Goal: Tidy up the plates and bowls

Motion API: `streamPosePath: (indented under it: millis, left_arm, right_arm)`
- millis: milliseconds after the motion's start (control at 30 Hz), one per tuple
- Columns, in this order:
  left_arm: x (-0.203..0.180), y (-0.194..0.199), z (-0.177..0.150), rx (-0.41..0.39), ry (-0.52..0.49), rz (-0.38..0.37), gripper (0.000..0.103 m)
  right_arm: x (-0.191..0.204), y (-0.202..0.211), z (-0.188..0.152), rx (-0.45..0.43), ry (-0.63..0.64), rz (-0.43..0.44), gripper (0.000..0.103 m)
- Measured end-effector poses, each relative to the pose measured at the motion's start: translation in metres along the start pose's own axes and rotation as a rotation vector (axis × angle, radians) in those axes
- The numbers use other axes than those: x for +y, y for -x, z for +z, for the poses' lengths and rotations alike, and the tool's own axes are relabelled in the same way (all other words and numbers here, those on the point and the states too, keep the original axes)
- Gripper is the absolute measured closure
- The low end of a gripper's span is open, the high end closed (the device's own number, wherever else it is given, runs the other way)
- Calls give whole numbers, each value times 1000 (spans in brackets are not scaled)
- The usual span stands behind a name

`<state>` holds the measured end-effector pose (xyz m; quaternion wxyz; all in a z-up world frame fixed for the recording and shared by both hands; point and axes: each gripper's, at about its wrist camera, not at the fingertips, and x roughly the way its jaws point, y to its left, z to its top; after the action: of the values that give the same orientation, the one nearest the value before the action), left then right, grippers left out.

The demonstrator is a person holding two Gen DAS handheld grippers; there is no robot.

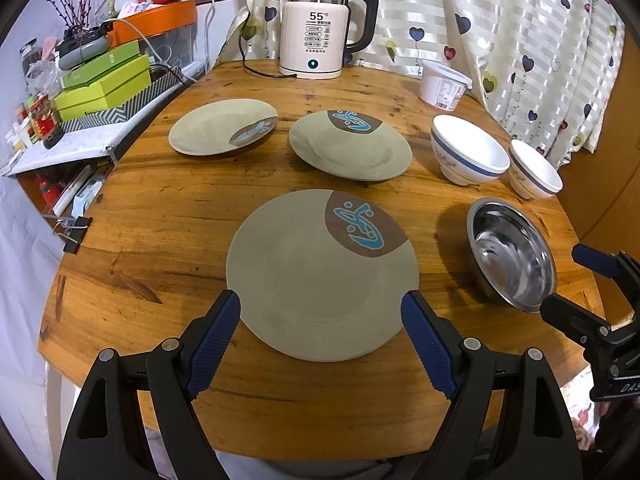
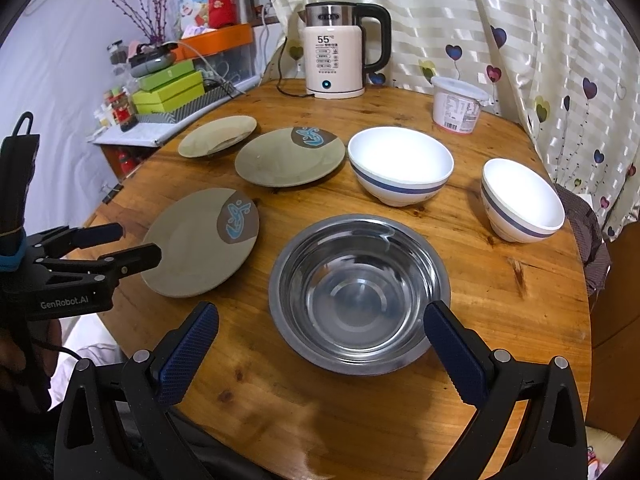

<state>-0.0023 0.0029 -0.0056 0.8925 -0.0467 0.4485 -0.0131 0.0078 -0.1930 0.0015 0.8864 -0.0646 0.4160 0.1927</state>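
Plate (image 1: 316, 276) lies between spread left claw (image 1: 320, 308) tips.

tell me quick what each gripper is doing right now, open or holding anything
Left gripper: open, empty, jaws either side of the near plate.
Right gripper: open, empty, jaws flanking the steel bowl.

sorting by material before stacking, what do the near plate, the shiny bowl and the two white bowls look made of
Near plate: likely glazed ceramic or melamine, matte beige with a printed brown-and-blue patch. Shiny bowl: stainless steel, mirror-like reflections and a thin rolled rim. White bowls: glossy white with a blue band, porcelain or melamine; cannot tell which.
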Motion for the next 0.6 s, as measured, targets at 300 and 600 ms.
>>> streamPosePath:
  millis: [300,600]
  left_arm:
    - [0,-1,0,-1,2,-4,20]
    - [-2,-1,0,-3,-4,-33,20]
  right_arm:
    - [-3,1,0,-9,-13,0,0]
    - [-1,-2,-1,-4,-7,18,0]
